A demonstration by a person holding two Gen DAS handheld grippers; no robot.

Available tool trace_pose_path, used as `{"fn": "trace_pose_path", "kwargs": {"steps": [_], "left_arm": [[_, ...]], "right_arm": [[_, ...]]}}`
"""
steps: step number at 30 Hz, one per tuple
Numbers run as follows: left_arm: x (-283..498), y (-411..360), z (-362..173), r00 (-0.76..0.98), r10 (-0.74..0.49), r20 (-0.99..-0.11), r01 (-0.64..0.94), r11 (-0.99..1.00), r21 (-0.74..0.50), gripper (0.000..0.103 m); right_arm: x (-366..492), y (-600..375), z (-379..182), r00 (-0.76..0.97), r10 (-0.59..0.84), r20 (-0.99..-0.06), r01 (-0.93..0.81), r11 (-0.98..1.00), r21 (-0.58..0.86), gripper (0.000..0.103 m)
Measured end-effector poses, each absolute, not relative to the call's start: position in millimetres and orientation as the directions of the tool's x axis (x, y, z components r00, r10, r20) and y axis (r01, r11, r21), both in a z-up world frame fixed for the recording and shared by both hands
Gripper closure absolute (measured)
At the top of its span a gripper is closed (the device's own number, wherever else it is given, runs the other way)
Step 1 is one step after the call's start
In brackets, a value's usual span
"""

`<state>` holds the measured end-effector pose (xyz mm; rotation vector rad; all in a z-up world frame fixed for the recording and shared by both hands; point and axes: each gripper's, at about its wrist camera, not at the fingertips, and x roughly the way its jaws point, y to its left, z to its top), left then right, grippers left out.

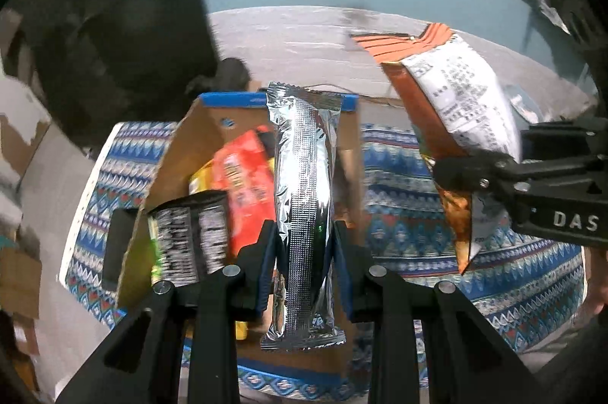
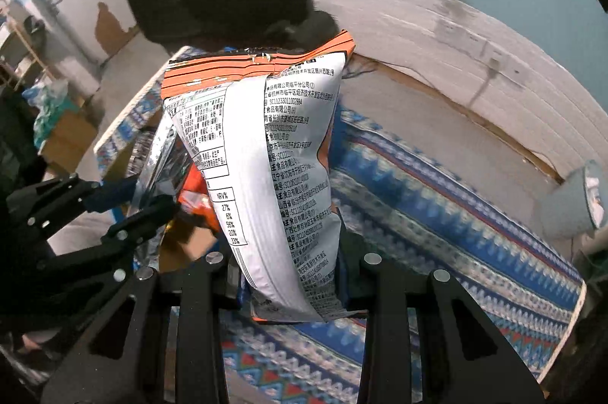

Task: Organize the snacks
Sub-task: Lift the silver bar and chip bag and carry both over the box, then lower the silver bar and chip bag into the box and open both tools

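My left gripper is shut on a long silver foil snack pack and holds it upright over an open cardboard box. The box holds a red packet, a yellow one and a black-labelled packet. My right gripper is shut on an orange and white chip bag, held upright above the patterned cloth. The same bag shows at the right of the left wrist view, pinched by the right gripper. The left gripper with the silver pack shows at the left of the right wrist view.
A blue patterned cloth covers the table under the box, and it also shows in the right wrist view. A pale brick wall runs behind. A dark bulky shape stands at the back left. Cardboard clutter lies at the far left.
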<state>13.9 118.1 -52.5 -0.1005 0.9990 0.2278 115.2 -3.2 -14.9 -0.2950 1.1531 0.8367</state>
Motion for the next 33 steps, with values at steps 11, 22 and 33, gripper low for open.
{"fn": "trace_pose_path", "kwargs": {"steps": [11, 22, 33], "left_arm": [[-2, 179, -74, 0.480, 0.168, -0.861, -0.357, 0.934, -0.017, 0.074], [-10, 209, -89, 0.452, 0.156, -0.879, -0.424, 0.904, -0.058, 0.070], [-20, 212, -74, 0.456, 0.186, -0.870, -0.453, 0.890, -0.047, 0.031]], "right_arm": [[102, 71, -28, 0.071, 0.440, -0.895, -0.756, 0.609, 0.239, 0.071], [94, 114, -46, 0.005, 0.431, -0.902, -0.757, 0.592, 0.278, 0.063], [99, 104, -29, 0.067, 0.460, -0.885, -0.742, 0.616, 0.264, 0.033]]}}
